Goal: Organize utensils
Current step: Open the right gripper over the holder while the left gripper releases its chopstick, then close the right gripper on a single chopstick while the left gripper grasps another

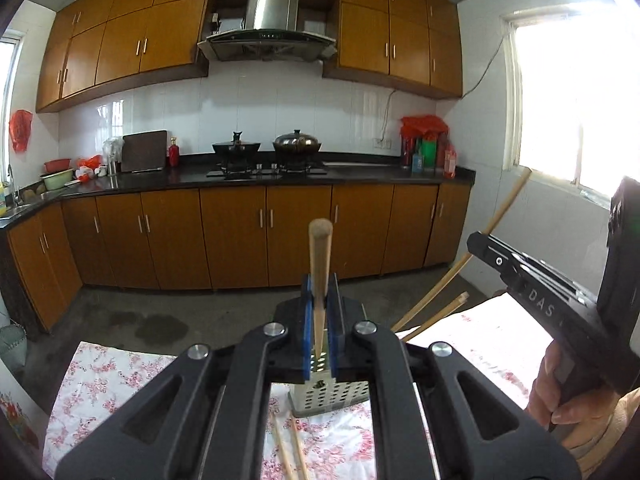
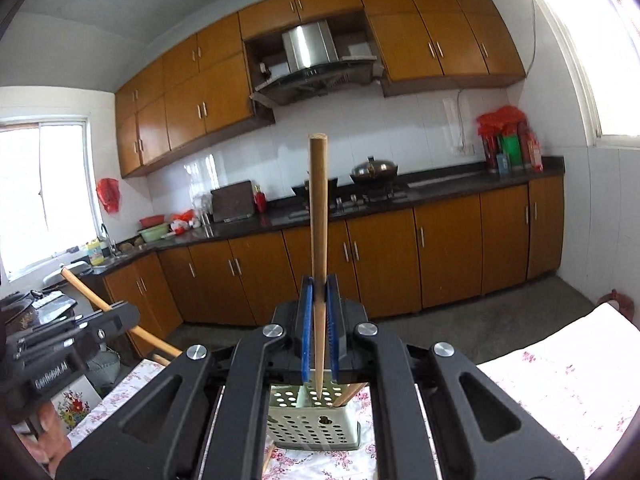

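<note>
Kitchen with orange-brown cabinets behind; floral tablecloth [image 1: 120,380] below. Left gripper [image 1: 319,312] pinching one wooden chopstick [image 1: 319,264] upright between blue pads, above the perforated metal holder [image 1: 320,396]. Right gripper [image 2: 319,320] likewise clamped on a second chopstick [image 2: 319,240], over the same holder. One stick apparently already inside, leaning. Two loose chopsticks [image 1: 290,452] lying on the cloth, yet to collect. Early-to-middle stage, probably.

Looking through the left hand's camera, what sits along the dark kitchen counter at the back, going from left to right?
Green basin → dark brown cutting board leaning on the wall → red bottle → black wok → shiny lidded steel pot → cluster of red and green bottles under a red plastic bag.
</note>
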`<action>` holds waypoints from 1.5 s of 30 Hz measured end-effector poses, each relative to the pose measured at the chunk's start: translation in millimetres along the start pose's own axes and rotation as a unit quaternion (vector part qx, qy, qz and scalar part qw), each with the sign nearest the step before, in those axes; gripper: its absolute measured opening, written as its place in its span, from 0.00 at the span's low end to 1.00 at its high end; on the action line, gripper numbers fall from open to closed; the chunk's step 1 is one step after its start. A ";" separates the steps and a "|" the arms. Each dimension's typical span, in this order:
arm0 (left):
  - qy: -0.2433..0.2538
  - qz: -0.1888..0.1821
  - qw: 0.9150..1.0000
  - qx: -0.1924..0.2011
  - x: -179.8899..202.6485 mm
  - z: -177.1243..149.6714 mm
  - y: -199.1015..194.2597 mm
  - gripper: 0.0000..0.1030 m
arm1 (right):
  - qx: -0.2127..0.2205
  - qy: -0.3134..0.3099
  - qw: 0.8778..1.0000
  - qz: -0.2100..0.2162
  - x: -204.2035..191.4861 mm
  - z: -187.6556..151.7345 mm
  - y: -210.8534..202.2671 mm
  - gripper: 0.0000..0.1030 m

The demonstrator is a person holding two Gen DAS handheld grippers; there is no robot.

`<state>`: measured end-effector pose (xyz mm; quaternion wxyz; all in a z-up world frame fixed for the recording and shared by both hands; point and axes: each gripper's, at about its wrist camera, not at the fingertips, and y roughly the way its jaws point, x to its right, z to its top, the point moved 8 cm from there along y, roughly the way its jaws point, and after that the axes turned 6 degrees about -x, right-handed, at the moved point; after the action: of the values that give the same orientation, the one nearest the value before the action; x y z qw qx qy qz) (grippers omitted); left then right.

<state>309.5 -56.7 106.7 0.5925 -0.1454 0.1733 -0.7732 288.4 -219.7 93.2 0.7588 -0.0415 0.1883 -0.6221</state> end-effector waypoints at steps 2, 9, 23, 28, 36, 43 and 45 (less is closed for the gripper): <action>0.002 0.005 1.000 -0.004 -0.9 -8.3 15.6 0.07 | -0.019 -0.004 1.000 -0.001 0.1 -9.0 12.8 0.07; -0.010 0.004 1.000 -0.008 -10.9 -16.3 31.8 0.13 | -0.042 -0.011 0.999 0.006 -4.0 -22.8 16.0 0.32; -0.025 0.069 0.997 -0.005 -57.3 -58.6 -47.2 0.36 | -0.063 -0.003 0.996 -0.056 46.8 -42.9 -46.2 0.38; -0.043 0.093 0.992 -0.071 -81.4 -137.8 -43.3 0.37 | -0.197 0.020 0.977 -0.073 79.3 -142.8 -26.9 0.35; -0.066 0.074 0.977 -0.191 -70.0 -242.0 -0.5 0.36 | -0.330 0.042 0.943 -0.028 51.5 -265.0 -2.7 0.16; -0.081 0.057 0.969 -0.225 -54.6 -268.4 17.3 0.34 | -0.331 0.006 0.942 -0.058 50.4 -279.3 0.3 0.14; -0.083 0.054 0.968 -0.232 -52.0 -272.0 22.7 0.33 | -0.327 0.000 0.941 -0.084 58.3 -275.5 -0.2 0.13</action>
<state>225.5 14.2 -148.4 0.5958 -0.3330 0.3053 -0.6640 204.3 -228.5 -175.3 0.6485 -0.3030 0.3768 -0.5879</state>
